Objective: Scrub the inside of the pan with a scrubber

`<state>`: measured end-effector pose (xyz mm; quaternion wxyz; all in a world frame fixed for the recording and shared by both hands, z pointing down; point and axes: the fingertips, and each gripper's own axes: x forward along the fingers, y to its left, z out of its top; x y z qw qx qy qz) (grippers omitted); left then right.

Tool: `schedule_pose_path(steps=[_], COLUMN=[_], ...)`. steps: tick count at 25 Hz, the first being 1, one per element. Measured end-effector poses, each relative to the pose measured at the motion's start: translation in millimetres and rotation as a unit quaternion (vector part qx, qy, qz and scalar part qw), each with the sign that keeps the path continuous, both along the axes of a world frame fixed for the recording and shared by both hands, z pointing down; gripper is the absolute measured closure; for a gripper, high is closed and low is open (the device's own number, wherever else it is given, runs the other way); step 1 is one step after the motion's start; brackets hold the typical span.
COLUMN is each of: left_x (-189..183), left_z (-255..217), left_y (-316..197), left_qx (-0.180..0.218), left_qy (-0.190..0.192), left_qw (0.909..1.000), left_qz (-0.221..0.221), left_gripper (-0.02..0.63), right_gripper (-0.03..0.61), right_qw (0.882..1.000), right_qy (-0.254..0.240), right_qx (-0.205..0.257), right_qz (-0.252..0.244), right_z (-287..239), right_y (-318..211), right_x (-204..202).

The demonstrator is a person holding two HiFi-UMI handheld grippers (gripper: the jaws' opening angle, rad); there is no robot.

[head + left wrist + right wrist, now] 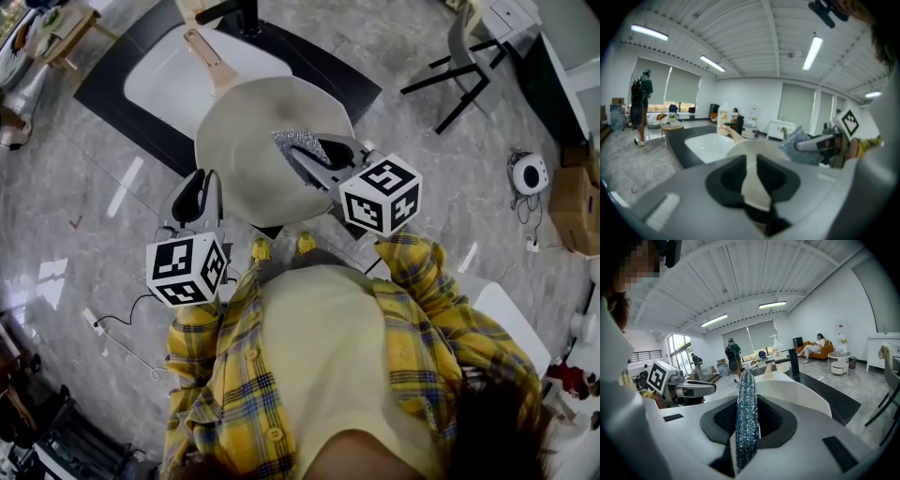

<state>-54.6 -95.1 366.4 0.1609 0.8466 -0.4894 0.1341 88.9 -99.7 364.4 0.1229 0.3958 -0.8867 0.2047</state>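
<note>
Cream pan [248,167] rim in left tool [205,190]

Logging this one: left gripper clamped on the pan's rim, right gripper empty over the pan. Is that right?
Not quite. The right gripper is not empty: it is shut on a glittery scrubber, as the right gripper view shows. The left gripper is clamped on the rim of the pan, as stated.

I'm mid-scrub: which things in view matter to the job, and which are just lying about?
Job: cream round pan, clamped at its rim by left gripper; glittery silver-blue scrubber in right gripper; white sink below.
Lying about: black-legged chair, cardboard box, white round gadget on floor.
</note>
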Motion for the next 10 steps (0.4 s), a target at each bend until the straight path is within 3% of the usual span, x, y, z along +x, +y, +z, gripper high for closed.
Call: schedule_pose_path(steps=[10], left_x=[9], left_z=[-8], left_y=[3], left_qx=[0.007], left_qy=[0.030], left_qw=[0.9992], left_qz=[0.025], left_gripper=[0.543], right_gripper=[0.494], right_qw=[1.000], right_qy=[-0.002], right_qx=[0.000], right_qz=[0.005], right_z=[-2], right_y=[-1], right_x=[0])
